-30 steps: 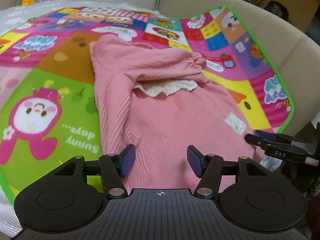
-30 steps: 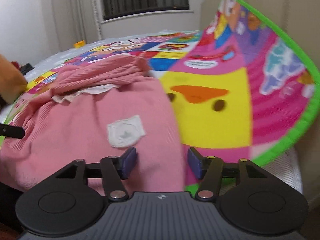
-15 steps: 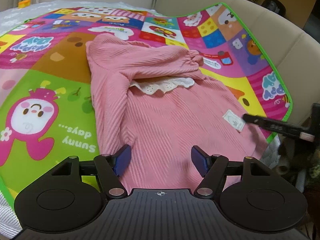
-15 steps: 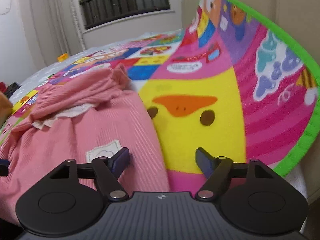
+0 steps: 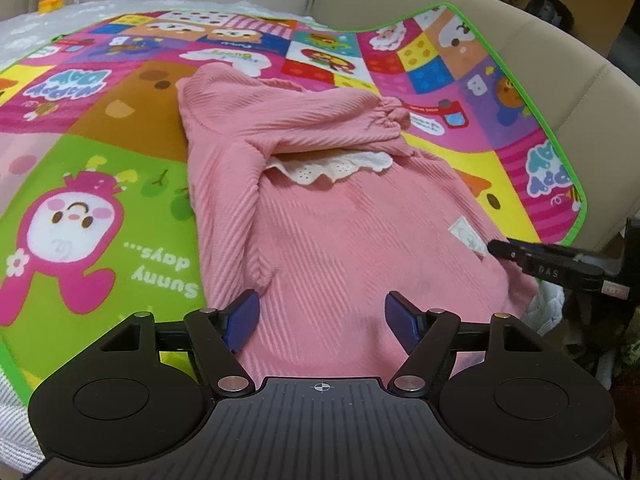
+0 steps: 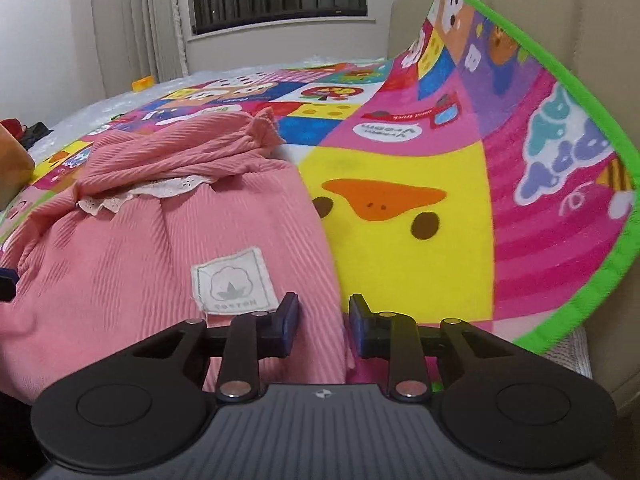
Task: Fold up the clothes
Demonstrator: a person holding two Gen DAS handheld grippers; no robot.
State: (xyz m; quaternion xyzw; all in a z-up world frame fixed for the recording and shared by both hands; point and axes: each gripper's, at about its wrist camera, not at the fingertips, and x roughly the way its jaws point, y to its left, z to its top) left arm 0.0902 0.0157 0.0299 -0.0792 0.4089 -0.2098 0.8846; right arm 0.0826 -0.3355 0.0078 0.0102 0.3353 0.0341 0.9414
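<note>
A pink ribbed top (image 5: 340, 216) lies on a bright cartoon play mat (image 5: 92, 208), its hem toward the cameras and one sleeve folded across the chest above a white lace collar (image 5: 332, 166). In the left wrist view the left gripper (image 5: 322, 318) has its blue pads spread wide, one at about 8 o'clock and one at about 4 o'clock of the frame centre, with the hem fabric lying between them and nothing clamped; whether the pads touch the cloth cannot be told. The top's left edge runs from 11 o'clock down to the left pad, with open green mat beyond it toward 9 o'clock. The right gripper (image 5: 496, 247) shows here at 3 o'clock, its tip just beside a white cloth label (image 5: 466, 234) near the garment's right side edge. In the right wrist view the right gripper (image 6: 324, 326) has its pads drawn to a narrow gap at 6 o'clock, straddling that side edge of the top (image 6: 160, 264); a fold of pink fabric sits in the gap, though a firm grip cannot be confirmed. The label (image 6: 232, 280) lies just at 10 o'clock of the pads. From 12 to 3 o'clock the mat (image 6: 400, 248) curves up against a beige sofa back (image 6: 580, 32), its green border closing that side.
</note>
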